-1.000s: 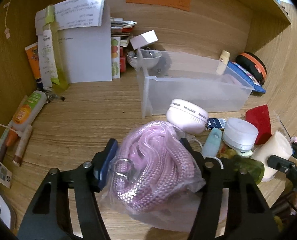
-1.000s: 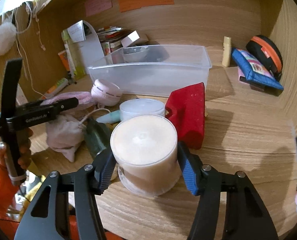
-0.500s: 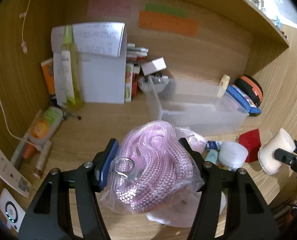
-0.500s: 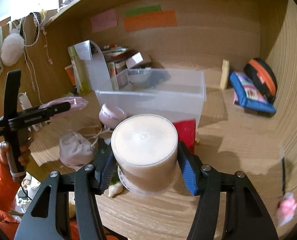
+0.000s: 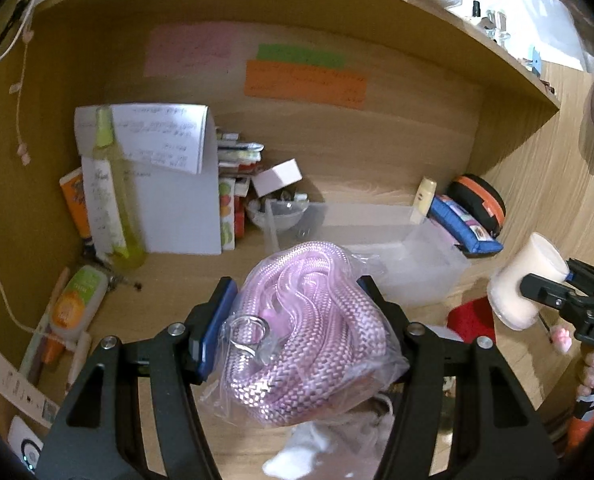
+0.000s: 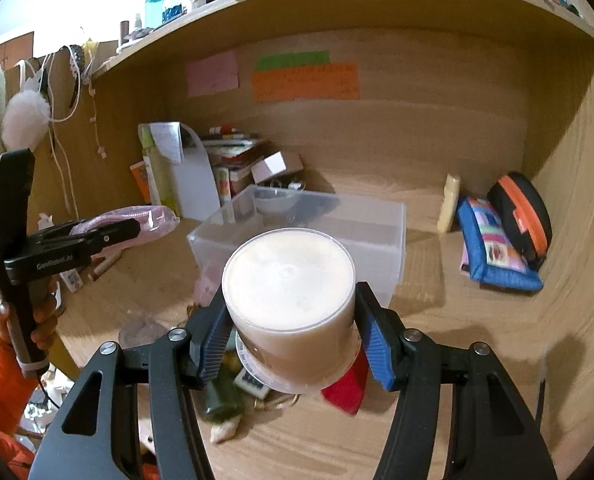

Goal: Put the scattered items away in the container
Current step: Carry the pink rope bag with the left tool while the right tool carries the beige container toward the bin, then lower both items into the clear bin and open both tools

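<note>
Wooden desk nook, shelf above, coloured notes stuck to the back panel.

Left gripper: blue pads pinch a bagged pink rope, coiled in clear plastic, held above the desk. A clear ring inside the bag sits near the left pad. In the right view the same rope hangs left of the bin, raised off the surface.

Right gripper: pads clamp a cream jar, lid toward the camera, held in the air in front of the bin. In the left view the jar shows at the right edge.

Container: clear bin at mid-desk, long side across; interior mostly hidden behind the jar.

Loose items under the jar: red object, green bottle, small labelled piece, partly hidden.

Right of bin: pale tube upright against the back panel, blue pouch, black-and-orange case.

Left of bin: white folder, yellow-green bottle leaning on it, stacked boxes, white box, glass bowl. Orange-labelled bottle lies at far left.
</note>
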